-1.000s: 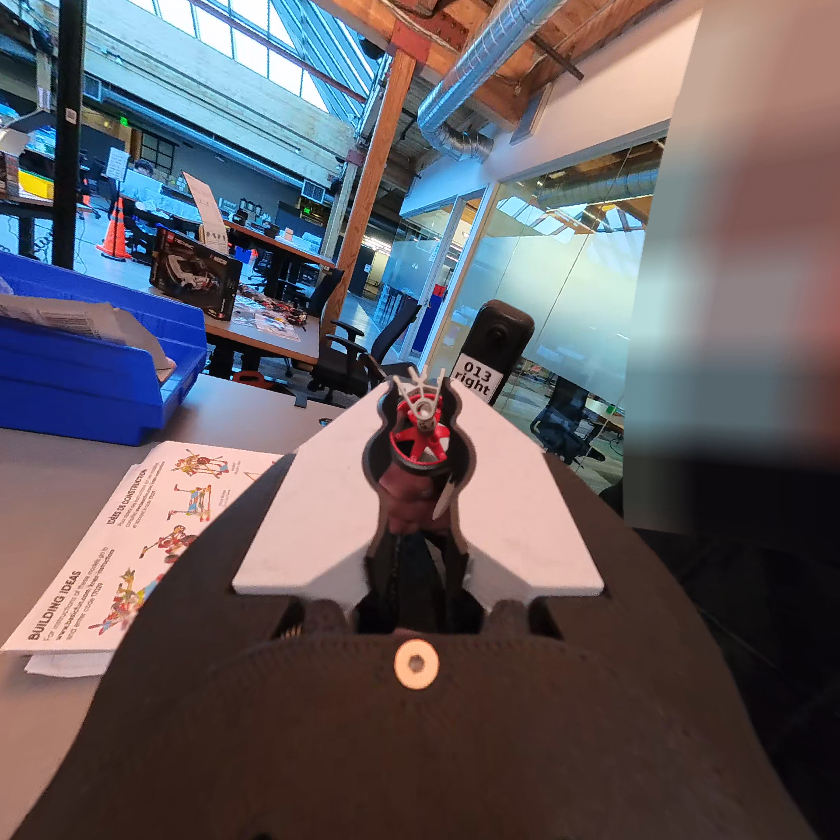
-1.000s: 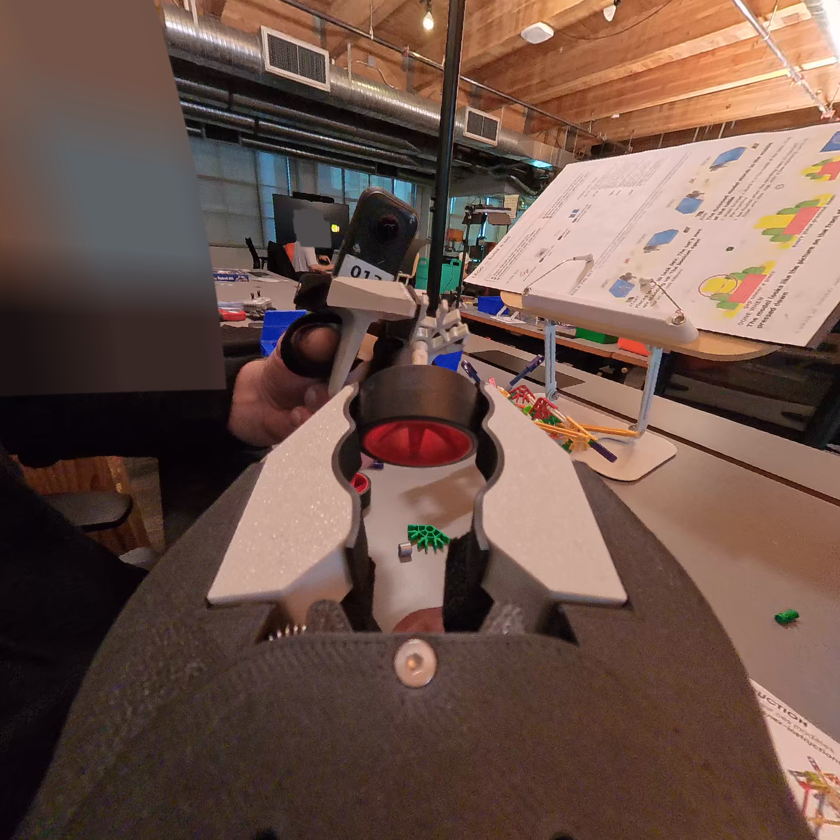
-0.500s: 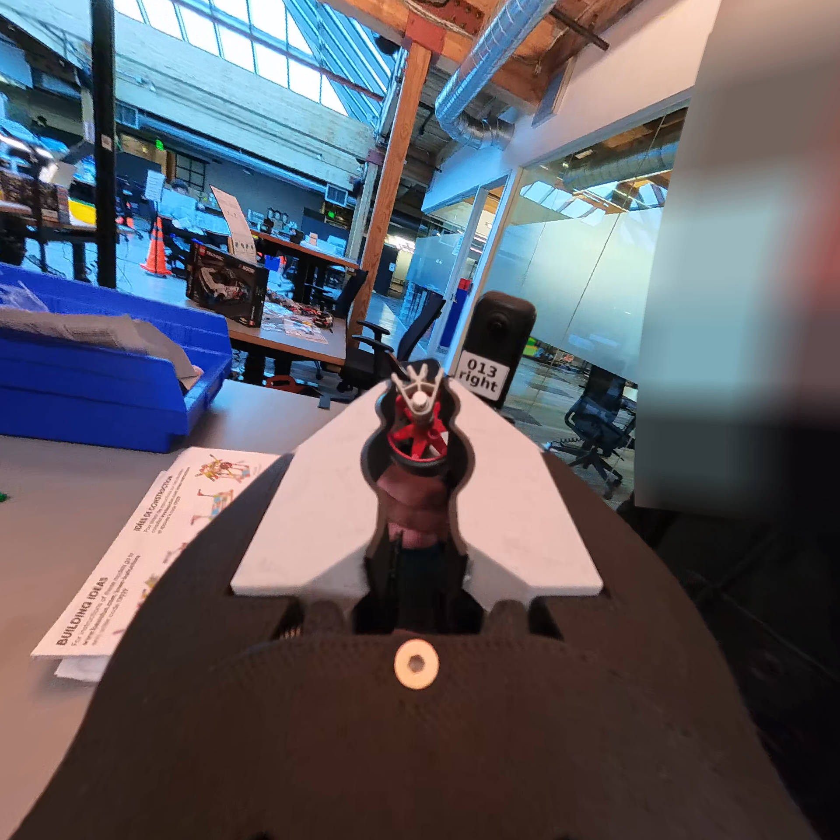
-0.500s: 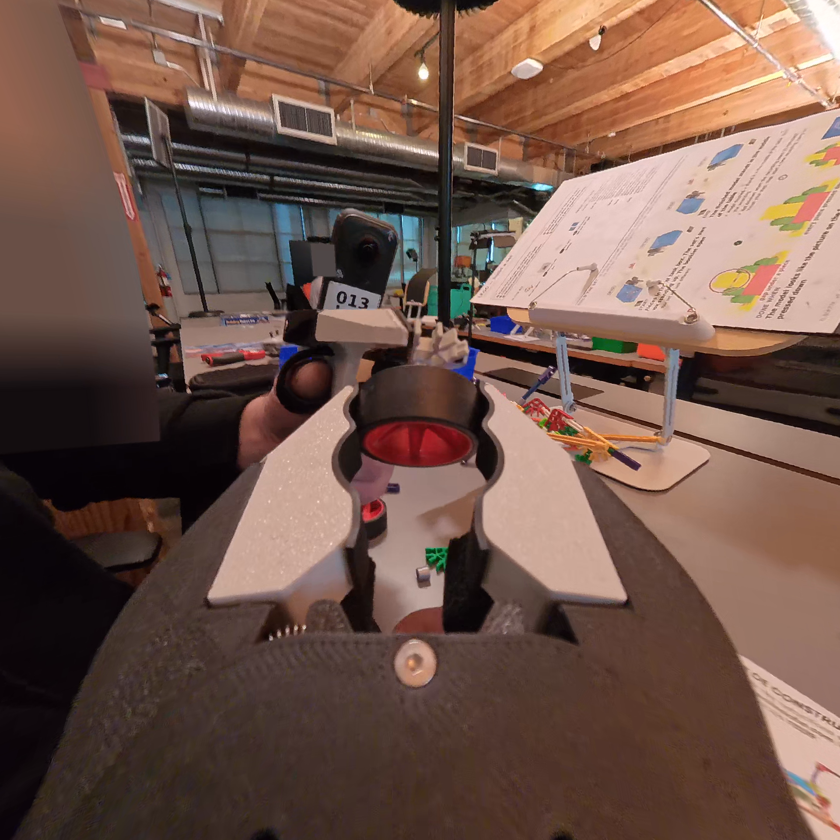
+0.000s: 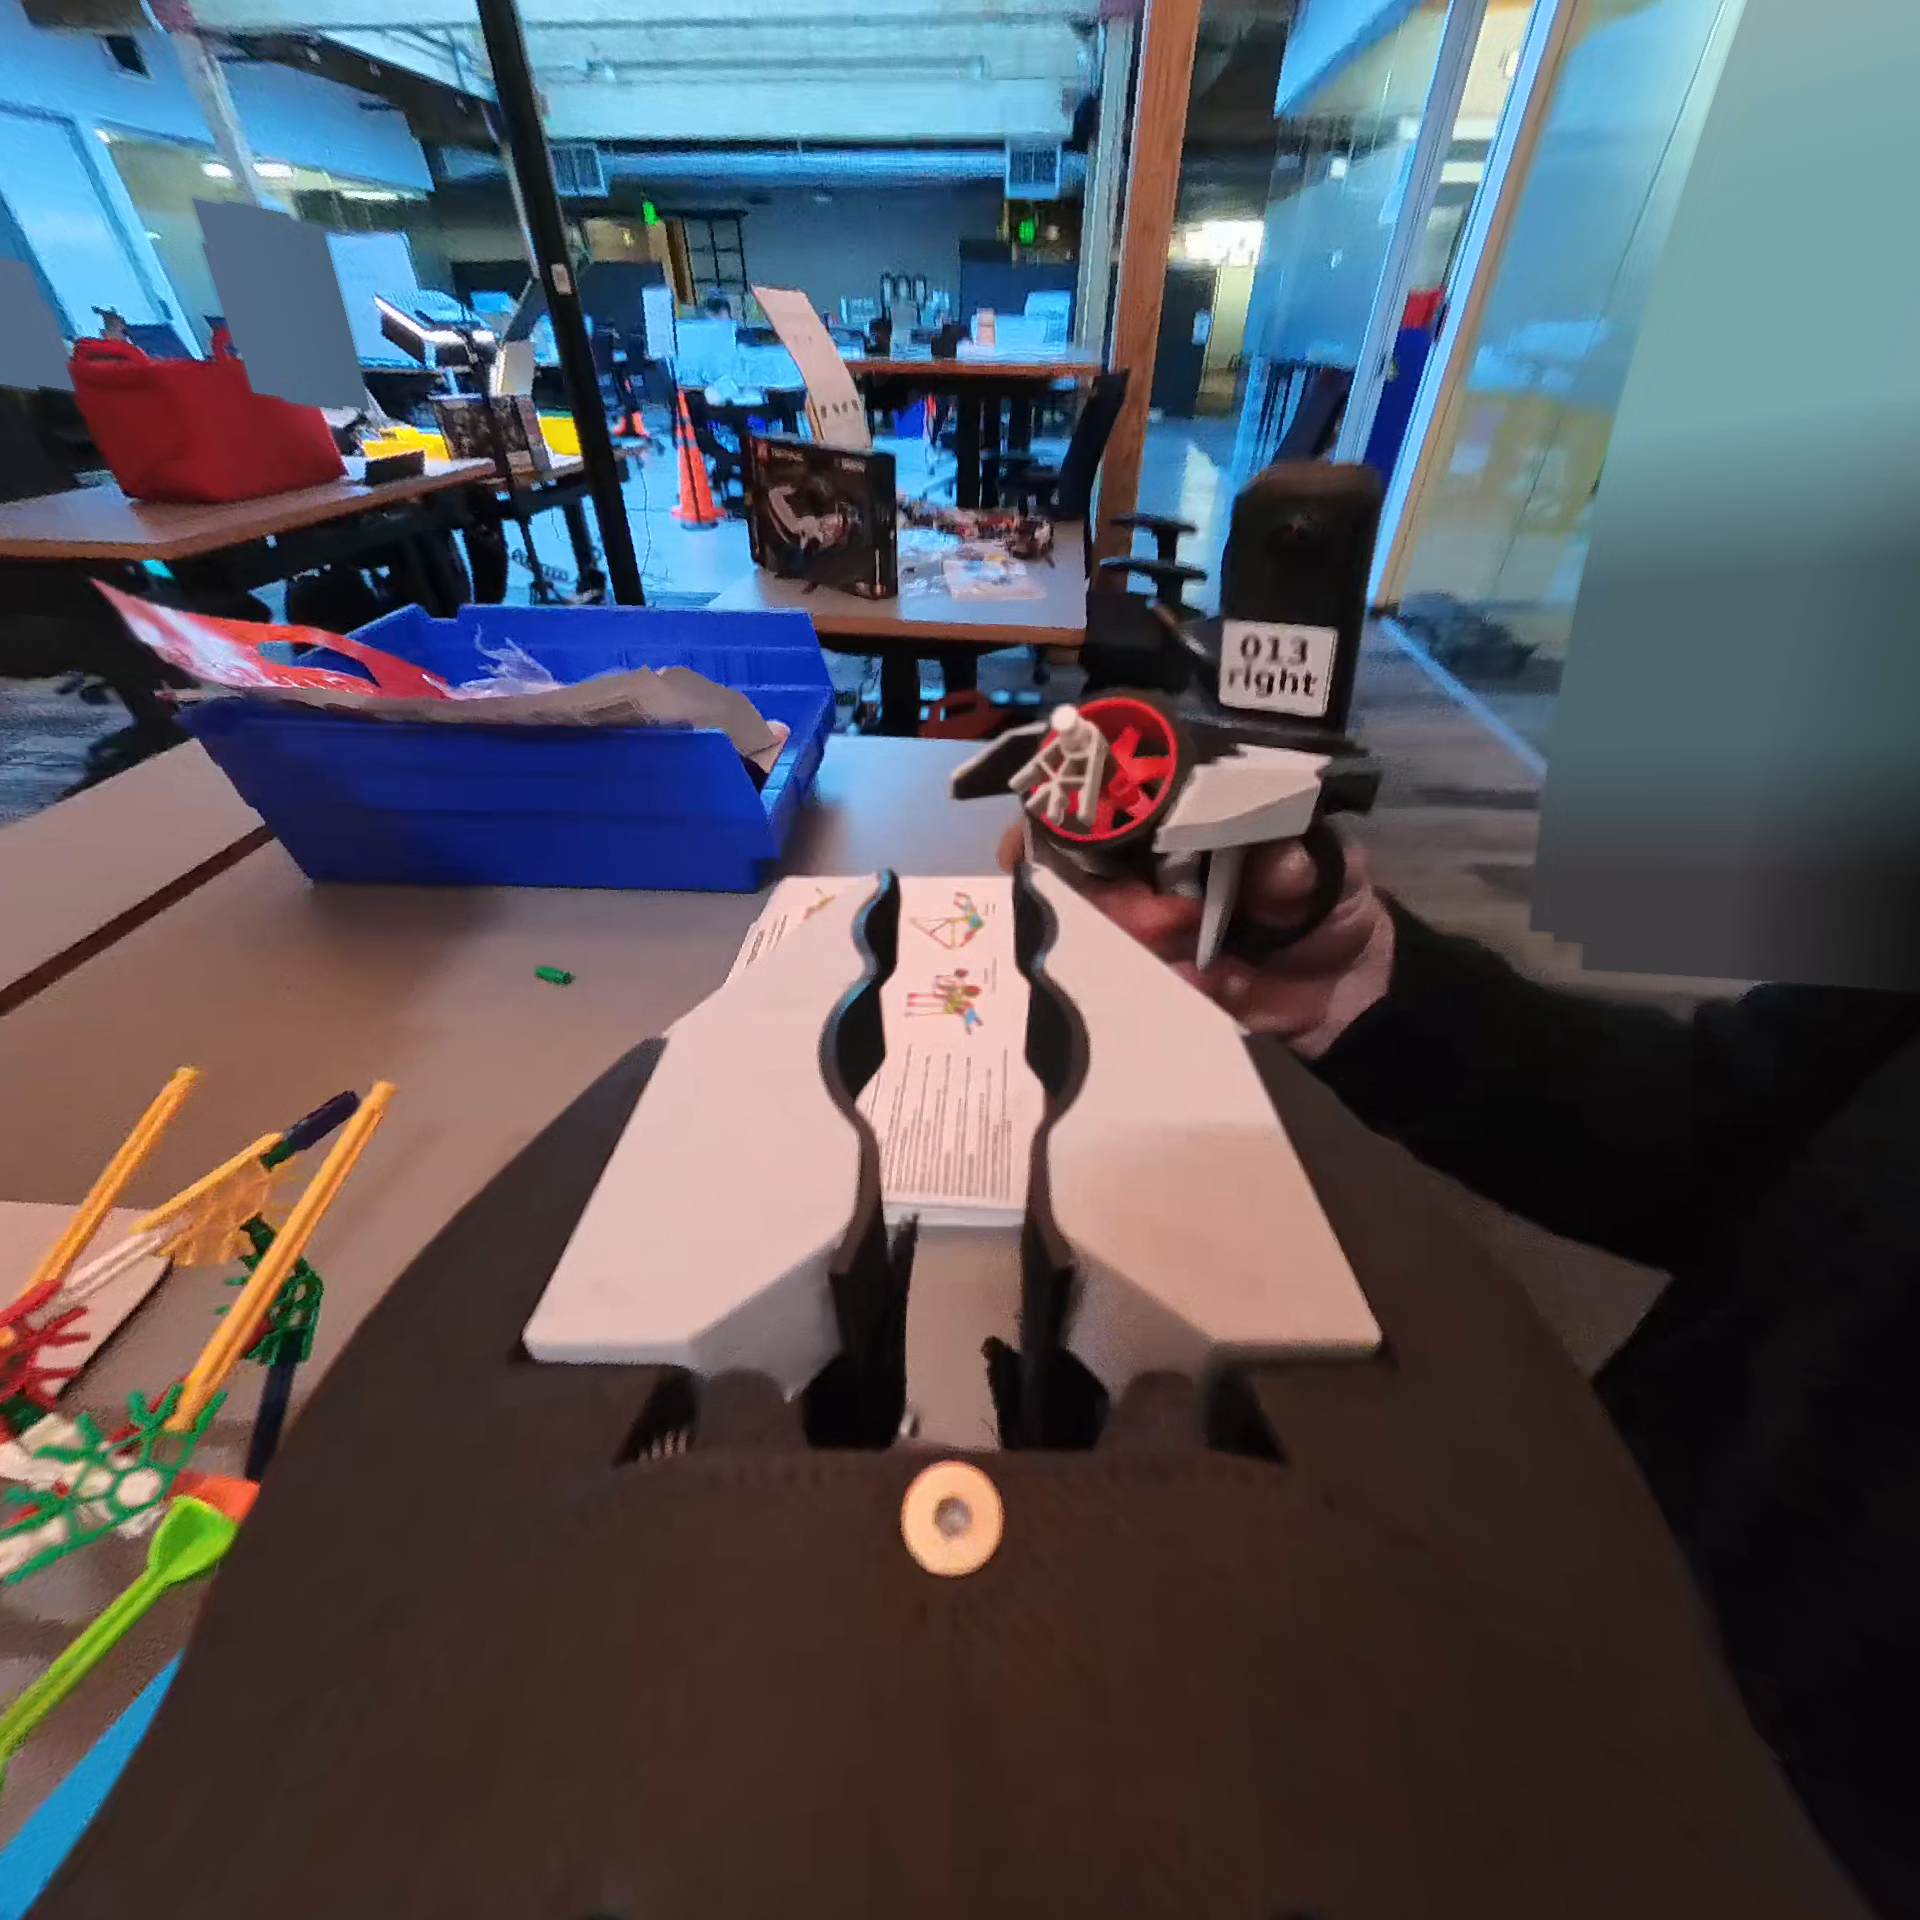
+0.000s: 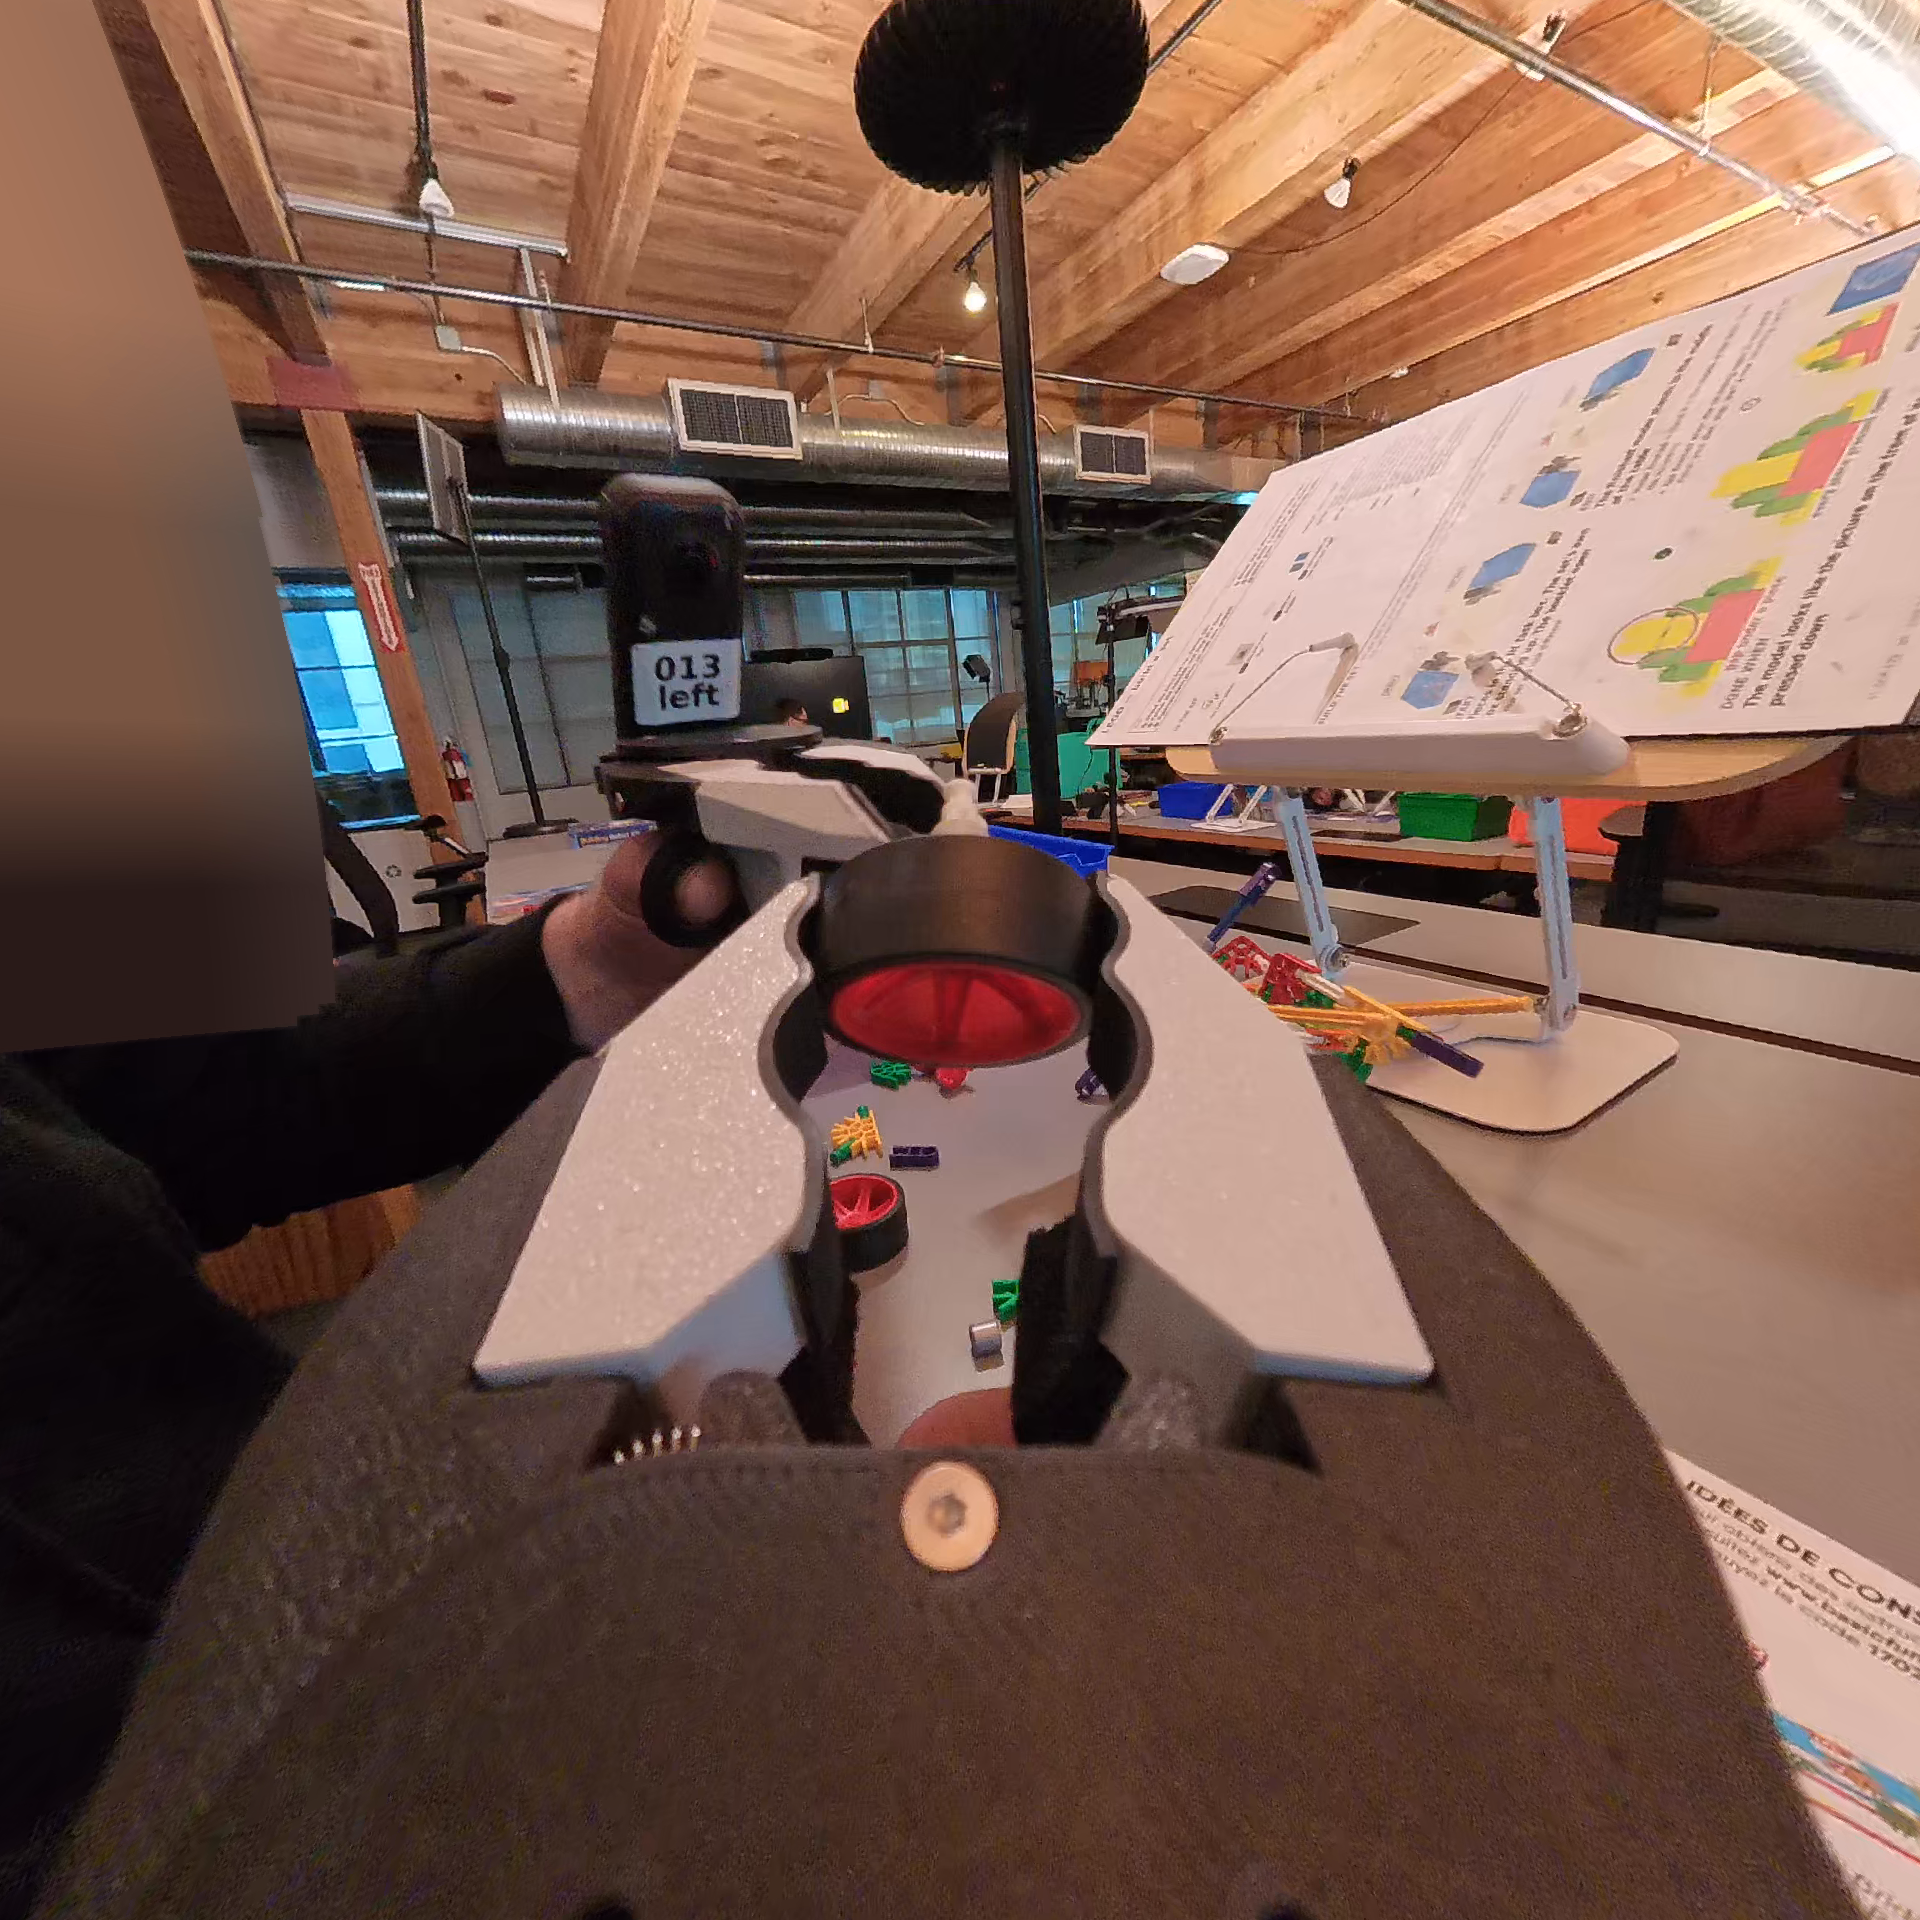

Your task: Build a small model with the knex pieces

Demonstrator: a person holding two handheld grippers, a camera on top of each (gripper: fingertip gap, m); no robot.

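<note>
Half a second ago the left tongs (image 5: 951,894) were clenched on the white connector (image 5: 1065,764) at the wheel's hub. Now their jaws are standing apart with nothing between them, and they are sitting back from the wheel (image 5: 1112,769). The right tongs (image 6: 956,904) are still gripping that black wheel with the red hub by its tread, and the connector is still sticking out of the hub.

In the left view, 1 stick model (image 5: 208,1247) is lying to the left of the left tongs. 1 blue bin (image 5: 499,769) is sitting ahead and to the left on the table (image 5: 416,987), with 1 small green piece (image 5: 553,975) in front of it. 1 leaflet (image 5: 951,1091) is showing through the gap between the jaws. Ahead and to the right, 1 hand (image 5: 1278,935) is holding the right tongs.

In the right view, 1 hand (image 6: 613,956) is holding the left tongs to the left, just beside the held wheel. 1 paper stand (image 6: 1455,748) is standing to the right.

Only the left view is showing the bin and the connector's full shape. Only the right view is showing a 2nd wheel (image 6: 868,1216) lying on the table below the jaws, which makes 2 wheels, along with several loose small pieces I cannot count exactly.
</note>
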